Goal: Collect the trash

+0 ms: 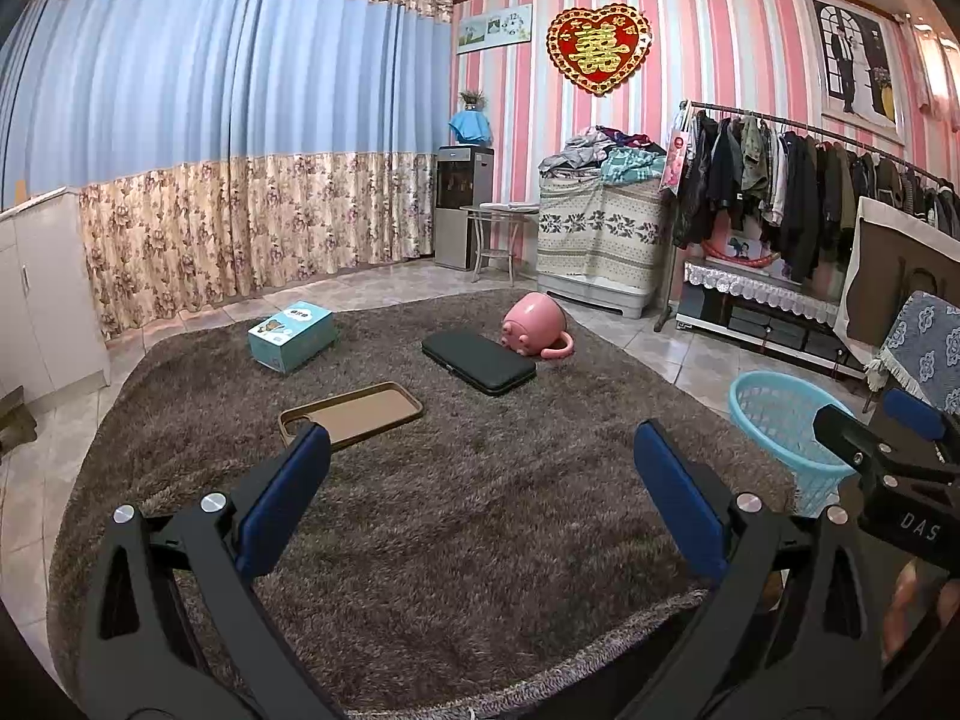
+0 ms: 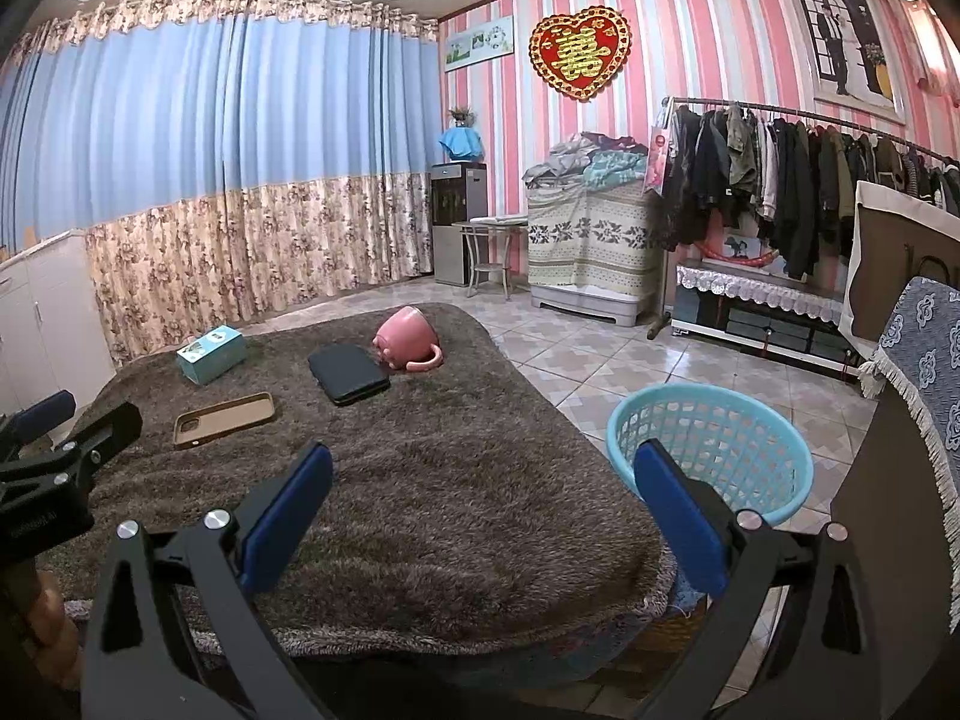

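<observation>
On the shaggy brown rug (image 1: 480,510) (image 2: 456,510) lie a tan phone case (image 1: 354,411) (image 2: 225,419), a teal box (image 1: 292,335) (image 2: 211,354), a flat black case (image 1: 478,361) (image 2: 348,373) and a pink mug (image 1: 536,324) (image 2: 408,337) tipped on its side. A light blue plastic basket (image 1: 786,432) (image 2: 711,450) stands on the tiles at the rug's right edge. My left gripper (image 1: 480,456) hovers open over the rug, just short of the phone case. My right gripper (image 2: 483,474) is open too, beside the basket. Both hold nothing.
A clothes rack (image 1: 798,180) and low cabinet (image 1: 762,312) line the right wall. A covered chest (image 1: 600,240), small table and water dispenser (image 1: 462,204) stand at the back. Curtains (image 1: 240,150) fill the left. A white cupboard (image 1: 42,300) is at far left, a draped chair (image 2: 924,372) at right.
</observation>
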The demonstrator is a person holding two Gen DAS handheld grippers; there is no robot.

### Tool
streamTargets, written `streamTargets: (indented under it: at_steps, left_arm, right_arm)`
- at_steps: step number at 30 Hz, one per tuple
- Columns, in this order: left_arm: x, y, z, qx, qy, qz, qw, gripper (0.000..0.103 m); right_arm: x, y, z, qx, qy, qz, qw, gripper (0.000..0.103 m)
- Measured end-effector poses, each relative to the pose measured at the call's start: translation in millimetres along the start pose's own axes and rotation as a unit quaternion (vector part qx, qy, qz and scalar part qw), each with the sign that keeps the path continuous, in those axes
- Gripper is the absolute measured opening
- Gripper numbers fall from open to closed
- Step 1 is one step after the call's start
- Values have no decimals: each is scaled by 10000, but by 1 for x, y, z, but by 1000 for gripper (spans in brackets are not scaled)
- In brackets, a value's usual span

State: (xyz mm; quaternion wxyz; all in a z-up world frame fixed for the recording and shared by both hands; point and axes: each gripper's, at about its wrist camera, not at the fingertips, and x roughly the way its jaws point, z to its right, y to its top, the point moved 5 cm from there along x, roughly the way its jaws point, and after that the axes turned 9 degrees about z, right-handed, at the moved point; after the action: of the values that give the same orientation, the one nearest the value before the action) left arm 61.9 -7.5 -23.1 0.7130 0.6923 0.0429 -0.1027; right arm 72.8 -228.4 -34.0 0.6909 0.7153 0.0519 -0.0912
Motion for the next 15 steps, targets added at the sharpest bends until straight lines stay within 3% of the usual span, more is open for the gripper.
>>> streamTargets:
  at_steps: [15]
  left_arm:
    - [-1,1,0,-6,-2,-3,10000,98]
  right_arm:
    - [0,-1,-1,2,6,-9,10000,98]
